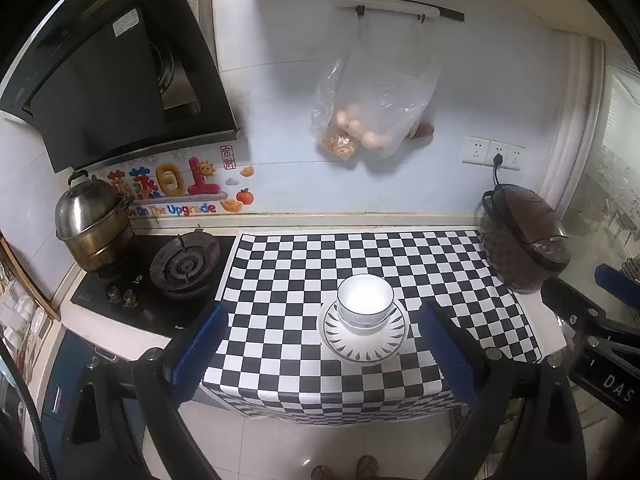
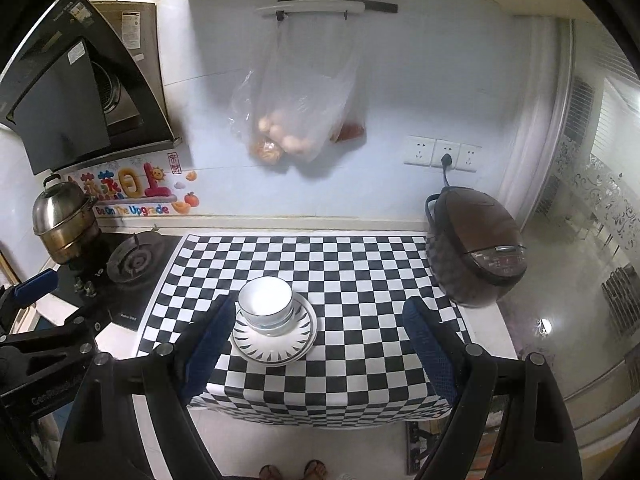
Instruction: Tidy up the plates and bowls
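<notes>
White bowls are stacked on a white plate with a black dash pattern on the checkered cloth. My left gripper is open and empty, held above and in front of the stack. In the right wrist view the bowls sit on the plate left of centre. My right gripper is open and empty, above the cloth's front part, with its left finger beside the plate. The right gripper shows in the left view, the left gripper in the right view.
A brown rice cooker stands at the cloth's right end, plugged into the wall. A gas stove with a steel pot lies to the left. A plastic bag of eggs hangs on the wall. The counter's front edge is close below.
</notes>
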`<control>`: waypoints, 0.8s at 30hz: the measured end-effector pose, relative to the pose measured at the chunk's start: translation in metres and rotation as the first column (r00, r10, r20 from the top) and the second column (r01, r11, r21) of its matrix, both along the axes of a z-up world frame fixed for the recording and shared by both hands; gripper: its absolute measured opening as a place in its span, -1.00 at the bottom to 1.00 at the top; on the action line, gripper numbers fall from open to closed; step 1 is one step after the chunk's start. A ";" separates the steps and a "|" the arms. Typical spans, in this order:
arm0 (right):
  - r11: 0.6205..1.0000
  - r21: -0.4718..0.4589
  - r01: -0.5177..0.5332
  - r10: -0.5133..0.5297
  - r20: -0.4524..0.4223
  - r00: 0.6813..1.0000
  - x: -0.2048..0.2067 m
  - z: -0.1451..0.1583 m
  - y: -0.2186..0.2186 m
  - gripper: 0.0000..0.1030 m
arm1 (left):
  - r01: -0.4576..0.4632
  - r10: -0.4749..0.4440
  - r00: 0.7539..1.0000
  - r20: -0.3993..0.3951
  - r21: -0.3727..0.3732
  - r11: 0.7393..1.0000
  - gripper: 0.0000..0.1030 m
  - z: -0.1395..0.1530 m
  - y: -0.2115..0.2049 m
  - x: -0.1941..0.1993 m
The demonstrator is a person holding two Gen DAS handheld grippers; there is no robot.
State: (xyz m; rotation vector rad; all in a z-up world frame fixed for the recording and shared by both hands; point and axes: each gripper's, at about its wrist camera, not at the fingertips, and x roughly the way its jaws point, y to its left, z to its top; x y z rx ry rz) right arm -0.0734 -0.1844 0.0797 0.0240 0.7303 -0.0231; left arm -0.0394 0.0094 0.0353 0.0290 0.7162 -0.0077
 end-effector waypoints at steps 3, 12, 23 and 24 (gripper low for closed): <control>1.000 0.006 0.004 -0.004 -0.001 1.000 0.000 -0.003 -0.001 0.71 | -0.001 0.001 1.000 0.005 0.000 1.000 0.89 0.000 0.001 -0.001; 1.000 0.013 0.017 -0.017 -0.009 1.000 -0.003 -0.008 -0.001 0.71 | -0.006 0.006 1.000 0.013 -0.005 1.000 0.89 0.002 0.004 -0.006; 1.000 0.009 0.027 -0.027 -0.009 1.000 -0.014 -0.007 0.000 0.71 | -0.001 0.001 1.000 0.007 -0.014 1.000 0.89 0.002 0.004 -0.013; 1.000 0.009 0.028 -0.028 -0.009 1.000 -0.016 -0.007 0.000 0.71 | -0.001 0.001 1.000 0.007 -0.014 1.000 0.89 0.002 0.004 -0.013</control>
